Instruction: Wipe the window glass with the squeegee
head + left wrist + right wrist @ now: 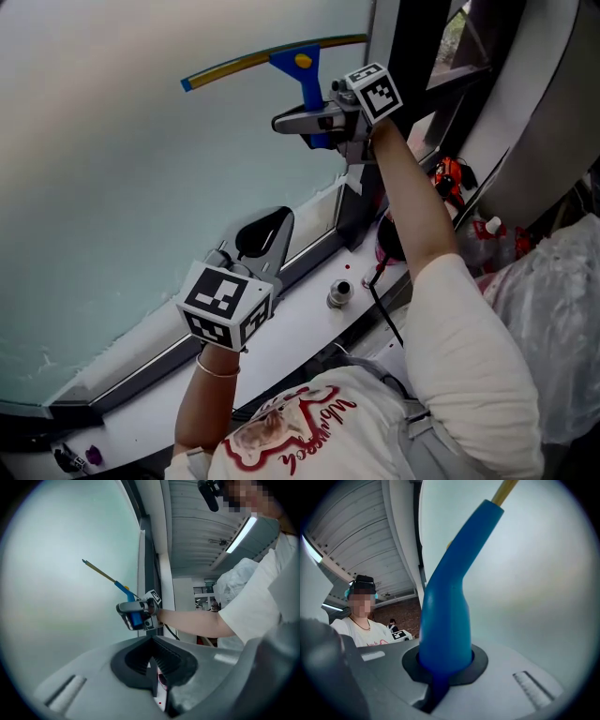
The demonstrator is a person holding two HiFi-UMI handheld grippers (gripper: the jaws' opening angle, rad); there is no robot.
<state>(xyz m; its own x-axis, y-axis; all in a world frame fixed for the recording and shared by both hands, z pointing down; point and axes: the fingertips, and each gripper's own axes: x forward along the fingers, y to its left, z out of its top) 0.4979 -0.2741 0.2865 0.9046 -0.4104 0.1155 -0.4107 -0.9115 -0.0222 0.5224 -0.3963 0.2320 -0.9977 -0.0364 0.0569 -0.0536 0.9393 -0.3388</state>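
While the right gripper clamps its fingers on the squeegee, blade seemingly against the window glass, the left gripper hovers lower, fingers together and empty.

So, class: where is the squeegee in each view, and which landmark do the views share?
Head view: squeegee top centre, in the right gripper.
Left gripper view: squeegee small, at centre.
Right gripper view: squeegee handle fills centre, clamped.
Shared landmark: the window glass.

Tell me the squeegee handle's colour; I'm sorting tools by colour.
Blue. The squeegee handle shows best in the right gripper view.
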